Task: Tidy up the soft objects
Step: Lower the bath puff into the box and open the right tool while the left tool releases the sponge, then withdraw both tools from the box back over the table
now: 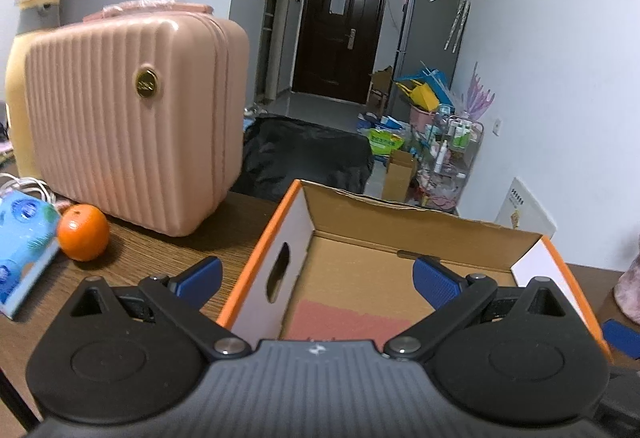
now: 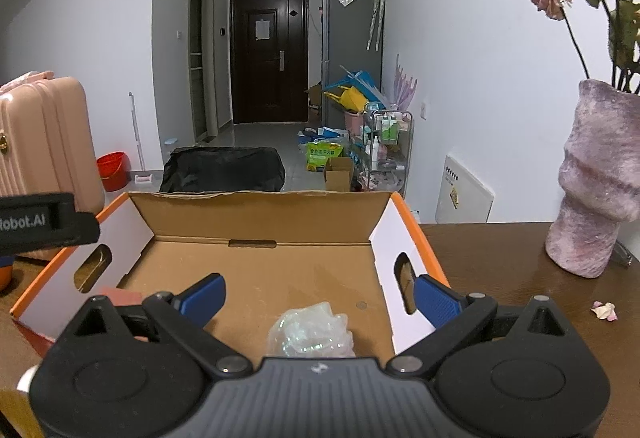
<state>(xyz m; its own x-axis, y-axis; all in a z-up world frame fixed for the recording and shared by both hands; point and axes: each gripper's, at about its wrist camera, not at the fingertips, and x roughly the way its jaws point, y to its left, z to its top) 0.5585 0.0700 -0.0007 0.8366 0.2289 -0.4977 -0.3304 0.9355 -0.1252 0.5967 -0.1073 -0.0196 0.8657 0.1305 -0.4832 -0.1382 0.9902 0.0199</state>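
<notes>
An open cardboard box point(image 1: 424, 222) with orange outer walls stands on the brown table; it also shows in the right wrist view point(image 2: 260, 214). A pink soft pad point(image 1: 344, 318) lies on its floor at the left; its corner shows in the right wrist view point(image 2: 120, 296). A crumpled translucent white bag point(image 2: 312, 330) lies on the box floor. My left gripper point(image 1: 316, 274) is open and empty, straddling the box's left wall. My right gripper point(image 2: 318, 296) is open and empty above the bag, its right finger by the box's right wall.
A pink ribbed case point(image 1: 132, 118) stands at the table's left with an orange point(image 1: 83, 233) and a blue tissue pack point(image 1: 24, 250) before it. A pink-purple vase point(image 2: 596, 178) with dried flowers stands right. A petal point(image 2: 604, 310) lies on the table.
</notes>
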